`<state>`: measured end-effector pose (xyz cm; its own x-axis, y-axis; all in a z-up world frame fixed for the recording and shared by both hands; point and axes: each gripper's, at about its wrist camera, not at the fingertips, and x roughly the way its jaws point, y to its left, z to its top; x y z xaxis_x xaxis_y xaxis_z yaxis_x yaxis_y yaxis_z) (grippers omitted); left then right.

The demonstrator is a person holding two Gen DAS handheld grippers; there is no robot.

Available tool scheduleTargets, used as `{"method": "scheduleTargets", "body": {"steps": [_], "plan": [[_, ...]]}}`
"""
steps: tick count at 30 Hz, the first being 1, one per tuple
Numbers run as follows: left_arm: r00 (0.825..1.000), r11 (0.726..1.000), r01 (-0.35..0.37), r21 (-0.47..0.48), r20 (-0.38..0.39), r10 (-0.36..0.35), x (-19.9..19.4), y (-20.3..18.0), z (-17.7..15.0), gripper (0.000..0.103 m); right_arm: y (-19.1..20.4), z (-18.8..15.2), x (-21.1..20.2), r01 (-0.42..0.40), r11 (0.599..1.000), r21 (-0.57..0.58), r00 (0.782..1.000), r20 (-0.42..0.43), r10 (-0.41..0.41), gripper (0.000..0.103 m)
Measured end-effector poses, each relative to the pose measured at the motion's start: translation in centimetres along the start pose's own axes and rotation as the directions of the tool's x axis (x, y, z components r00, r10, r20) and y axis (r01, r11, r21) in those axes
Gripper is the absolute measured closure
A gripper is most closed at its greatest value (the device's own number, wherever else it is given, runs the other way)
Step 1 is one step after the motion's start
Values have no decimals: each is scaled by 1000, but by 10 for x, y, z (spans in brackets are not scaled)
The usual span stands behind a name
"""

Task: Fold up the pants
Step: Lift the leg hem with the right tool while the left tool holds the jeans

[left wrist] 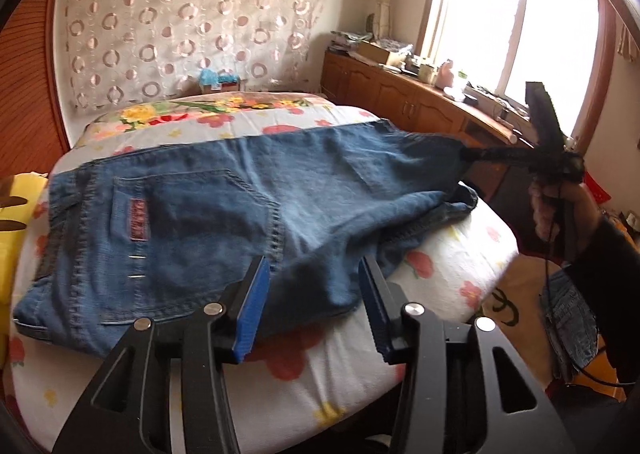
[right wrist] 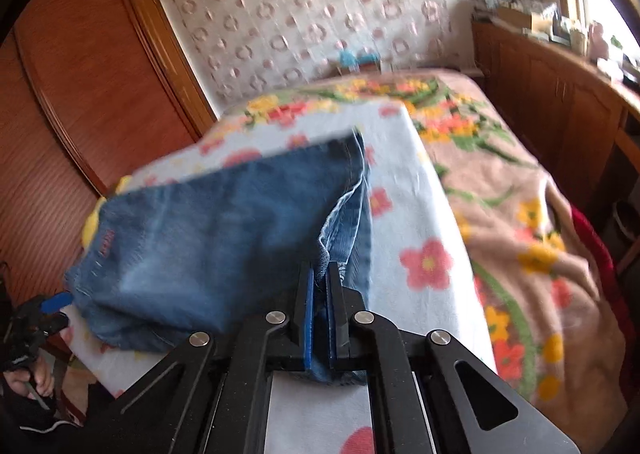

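Nearest in the left wrist view, the left gripper (left wrist: 316, 294) hovers over the near edge of the bed (left wrist: 460, 254), its blue-padded jaws spread wide with nothing between them. Just beyond it, a pair of blue denim pants (left wrist: 208, 214) lies across the bed's white, flower-printed sheet (left wrist: 280, 386), back pocket facing up. The waist end lies left of the left gripper. The leg end reaches right of it, where the cloth lifts off the bed towards the right gripper (left wrist: 472, 152), held in a hand (left wrist: 560, 206).

In the right wrist view, the right gripper (right wrist: 320, 294) has its jaws pressed nearly together on a bunched fold of the pants (right wrist: 208, 238), which spread away across the sheet (right wrist: 412, 214). The left gripper (right wrist: 56, 302) shows at the far left edge, beside the pants.

Farther off, a floral blanket (left wrist: 224, 104) covers the far end of the bed. Behind the bed hangs a curtain (left wrist: 188, 14) patterned with rings, and to its right stand wooden cabinets (left wrist: 380, 94) below a bright window (left wrist: 520, 26).
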<state>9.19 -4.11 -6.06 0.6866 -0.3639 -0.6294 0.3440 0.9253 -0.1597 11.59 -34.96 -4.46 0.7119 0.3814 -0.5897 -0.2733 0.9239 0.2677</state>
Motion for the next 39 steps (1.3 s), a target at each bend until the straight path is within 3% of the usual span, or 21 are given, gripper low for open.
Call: {"method": "scheduleTargets", "body": {"steps": [4, 10, 15, 18, 20, 21, 23, 31, 39], "plan": [[999, 999, -40, -27, 28, 41, -12, 18, 0, 55, 36, 29, -17, -60, 995, -75, 997, 49, 64, 98], [992, 992, -103, -68, 72, 108, -42, 52, 2, 55, 127, 66, -8, -166, 957, -237, 982, 49, 182, 98], [982, 983, -157, -98, 88, 166, -61, 72, -1, 55, 211, 73, -1, -323, 886, -333, 941, -9, 339, 99], [979, 979, -164, -118, 101, 176, -70, 83, -4, 55, 246, 71, 5, -378, 851, -364, 921, -57, 384, 98], [979, 978, -164, -132, 103, 178, -72, 89, -6, 55, 259, 68, 12, -366, 845, -389, 927, -74, 368, 96], [979, 977, -164, -136, 102, 179, -71, 90, -5, 55, 261, 68, 16, -351, 848, -397, 934, -79, 349, 85], [979, 976, -163, -145, 98, 178, -69, 93, -7, 55, 264, 69, 24, -337, 853, -398, 939, -85, 332, 75], [990, 981, -118, -154, 64, 129, -42, 89, -3, 55, 245, 69, 56, -196, 910, -365, 980, -102, 171, 75], [998, 994, -58, -94, -3, 58, 4, 64, 2, 55, 216, 51, 99, -115, 944, -310, 981, -187, 58, 70]]}}
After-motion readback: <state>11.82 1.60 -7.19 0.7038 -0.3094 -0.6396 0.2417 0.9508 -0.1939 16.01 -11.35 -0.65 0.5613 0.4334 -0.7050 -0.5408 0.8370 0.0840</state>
